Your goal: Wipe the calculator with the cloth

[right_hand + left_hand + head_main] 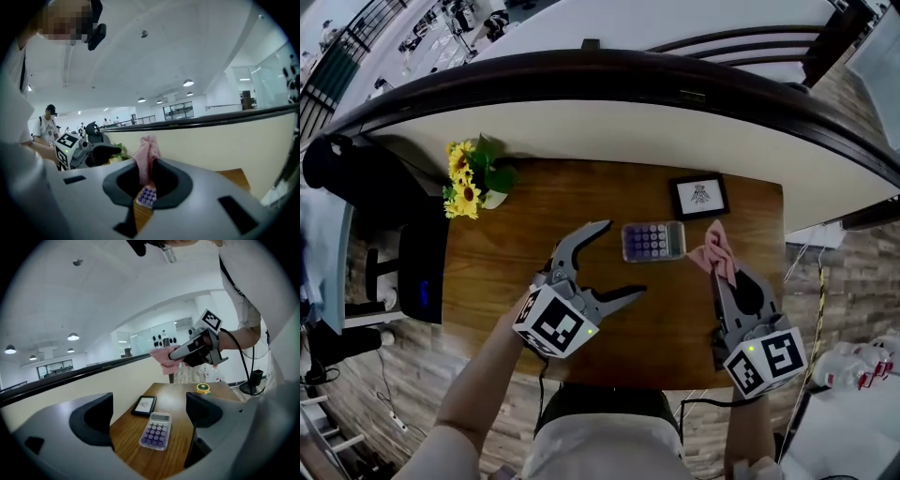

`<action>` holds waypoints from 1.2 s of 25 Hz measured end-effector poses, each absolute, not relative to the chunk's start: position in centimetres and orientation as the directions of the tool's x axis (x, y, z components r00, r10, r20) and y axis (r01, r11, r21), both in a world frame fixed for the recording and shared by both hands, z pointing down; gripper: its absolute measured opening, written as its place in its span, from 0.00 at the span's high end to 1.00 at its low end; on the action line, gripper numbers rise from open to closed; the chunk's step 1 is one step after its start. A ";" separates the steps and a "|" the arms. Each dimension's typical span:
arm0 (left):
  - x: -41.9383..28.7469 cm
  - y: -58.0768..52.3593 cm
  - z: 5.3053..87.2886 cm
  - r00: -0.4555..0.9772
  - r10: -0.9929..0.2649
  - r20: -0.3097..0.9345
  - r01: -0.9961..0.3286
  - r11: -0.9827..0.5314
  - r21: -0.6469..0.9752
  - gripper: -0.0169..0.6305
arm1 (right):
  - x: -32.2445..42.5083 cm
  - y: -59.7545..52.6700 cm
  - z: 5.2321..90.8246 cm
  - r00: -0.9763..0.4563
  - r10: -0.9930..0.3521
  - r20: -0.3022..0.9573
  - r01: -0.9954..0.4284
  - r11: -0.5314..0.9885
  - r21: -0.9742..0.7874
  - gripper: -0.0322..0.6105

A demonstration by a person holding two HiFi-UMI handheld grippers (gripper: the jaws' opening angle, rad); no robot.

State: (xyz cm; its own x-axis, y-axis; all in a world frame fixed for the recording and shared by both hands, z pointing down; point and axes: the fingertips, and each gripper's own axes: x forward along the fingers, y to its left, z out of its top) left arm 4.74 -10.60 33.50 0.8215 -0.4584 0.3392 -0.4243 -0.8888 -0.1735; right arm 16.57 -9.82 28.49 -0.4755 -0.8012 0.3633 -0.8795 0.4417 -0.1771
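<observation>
A small calculator [653,241] with purple keys lies flat on the wooden table [534,216]; it shows between the jaws in the left gripper view [156,430] and as a sliver in the right gripper view [147,196]. My left gripper [622,260] hangs open just left of it, nothing between its jaws. My right gripper [721,272] is shut on a pink cloth [715,249], which sticks out of its jaws [146,157], right of the calculator. The left gripper view shows that gripper [176,354] holding the cloth [161,357] in the air.
A small black picture frame [698,197] stands behind the calculator. A pot of yellow sunflowers [472,178] sits at the table's back left corner. A yellow round object [202,388] lies at the table's right end. A curved dark rail [609,80] runs behind the table.
</observation>
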 end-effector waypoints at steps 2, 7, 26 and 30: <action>5.3 -11.2 36.0 0.836 -0.412 0.362 -0.385 -0.911 -0.146 0.26 | 16.4 -10.1 30.0 -0.468 -0.800 0.376 -0.884 0.428 -0.189 0.89; 6.0 -13.1 42.5 0.846 -0.328 0.420 -0.330 -0.941 -0.069 0.26 | 16.2 -10.9 33.9 -0.458 -0.790 0.409 -0.889 0.406 -0.212 0.89; 8.3 -15.0 56.6 0.749 -0.150 0.646 -0.211 -0.977 0.018 0.23 | 18.0 -13.2 42.5 -0.427 -0.762 0.487 -0.904 0.360 -0.230 0.89; 8.4 -15.3 57.0 0.737 -0.147 0.659 -0.212 -0.977 0.019 0.23 | 17.8 -13.5 43.1 -0.434 -0.753 0.494 -0.901 0.365 -0.235 0.89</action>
State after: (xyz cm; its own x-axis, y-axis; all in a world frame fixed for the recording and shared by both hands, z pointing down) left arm 8.41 -15.27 56.96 0.7373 -0.1469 0.6594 -0.2121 -0.9771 0.0195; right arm 17.77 -13.45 43.15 -0.4341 -0.7535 0.4938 -0.9009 0.3652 -0.2348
